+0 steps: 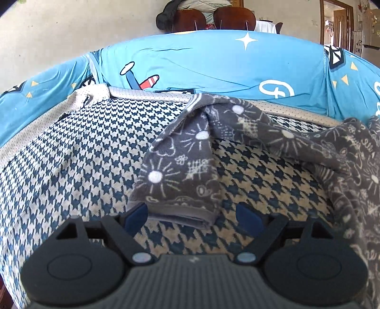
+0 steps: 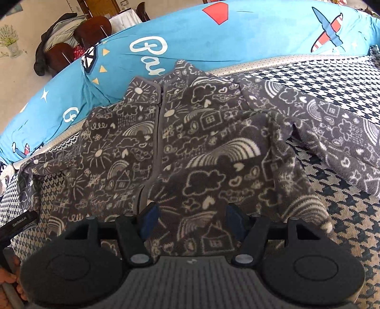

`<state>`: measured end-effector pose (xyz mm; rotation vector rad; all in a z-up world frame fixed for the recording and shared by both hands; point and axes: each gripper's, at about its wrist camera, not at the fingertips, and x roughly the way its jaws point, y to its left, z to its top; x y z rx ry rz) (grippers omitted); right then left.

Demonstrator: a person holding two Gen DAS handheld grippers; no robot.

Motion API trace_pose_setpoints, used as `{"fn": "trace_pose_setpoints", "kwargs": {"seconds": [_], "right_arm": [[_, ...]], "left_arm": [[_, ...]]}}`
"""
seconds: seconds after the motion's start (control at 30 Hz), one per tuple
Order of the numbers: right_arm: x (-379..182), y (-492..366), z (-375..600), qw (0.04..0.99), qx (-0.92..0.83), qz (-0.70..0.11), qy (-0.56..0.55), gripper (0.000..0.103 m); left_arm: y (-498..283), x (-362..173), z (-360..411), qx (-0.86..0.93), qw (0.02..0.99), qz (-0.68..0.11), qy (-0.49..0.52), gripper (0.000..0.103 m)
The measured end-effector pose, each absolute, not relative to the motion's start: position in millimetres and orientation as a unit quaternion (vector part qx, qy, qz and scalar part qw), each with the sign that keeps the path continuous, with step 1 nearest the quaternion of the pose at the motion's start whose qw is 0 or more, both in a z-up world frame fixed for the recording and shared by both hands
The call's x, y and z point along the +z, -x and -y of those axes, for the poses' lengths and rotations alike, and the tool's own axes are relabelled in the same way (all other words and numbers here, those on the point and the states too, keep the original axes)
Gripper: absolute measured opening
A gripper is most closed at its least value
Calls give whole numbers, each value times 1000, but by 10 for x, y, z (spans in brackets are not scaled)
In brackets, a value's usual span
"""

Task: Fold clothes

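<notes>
A grey fleece jacket (image 2: pixel 194 142) with white doodle print and a centre zipper lies spread on a houndstooth-covered sofa seat (image 2: pixel 344 214). Its left sleeve (image 1: pixel 180 171) stretches across the seat in the left wrist view, cuff nearest me. My left gripper (image 1: pixel 193 218) is open, its blue pads either side of the sleeve cuff (image 1: pixel 182 216), just short of it. My right gripper (image 2: pixel 193 223) is open, low over the jacket's hem, with fabric between the pads but not pinched.
A blue cartoon-print backrest (image 1: pixel 213 64) rises behind the seat. Brown chairs (image 1: pixel 232 16) and a pile of dark clothes stand beyond it. The other gripper's handle and a hand (image 2: pixel 11 273) show at the far left of the right wrist view.
</notes>
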<state>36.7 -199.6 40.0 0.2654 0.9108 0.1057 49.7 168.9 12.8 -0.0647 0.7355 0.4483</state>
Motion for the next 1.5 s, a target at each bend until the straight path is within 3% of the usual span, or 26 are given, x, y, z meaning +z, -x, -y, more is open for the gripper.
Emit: {"fn": "trace_pose_setpoints", "kwargs": {"seconds": [0.07,0.2,0.3,0.37,0.47,0.97,1.17,1.27,1.37,1.5], "right_arm": [[385,-378,1948,887,54,-441,-124,63],[364,-400,1879,887,61,-443,-114,63],[356,-420,1840,888,61,-443,-106,63],[354,-432,1824,889,61,-442,-105,63],[358,-441,1811,889,63,-440,-107,63],[369,-451,1797,891,69,-436,-109,63],[343,-459,1774,890,71,-438,-103,63],[344,-461,1777,890,71,-438,-102,63],[342,-462,1779,890,70,-439,-102,63],[342,-456,1776,891,71,-438,-101,63]], "left_arm": [[-545,65,-1683,217,907,-359,23,84],[-592,10,-1704,214,910,-356,19,70],[-594,17,-1729,218,909,-354,19,38],[-586,34,-1744,224,908,-354,19,23],[-530,100,-1872,254,900,-351,43,12],[-368,1077,-2843,387,877,-285,25,12],[-240,949,-3005,395,856,-324,80,29],[-143,1013,-3028,404,857,-307,93,32],[-103,1091,-2985,403,865,-287,84,47],[-196,1044,-2816,371,876,-299,72,47]]}}
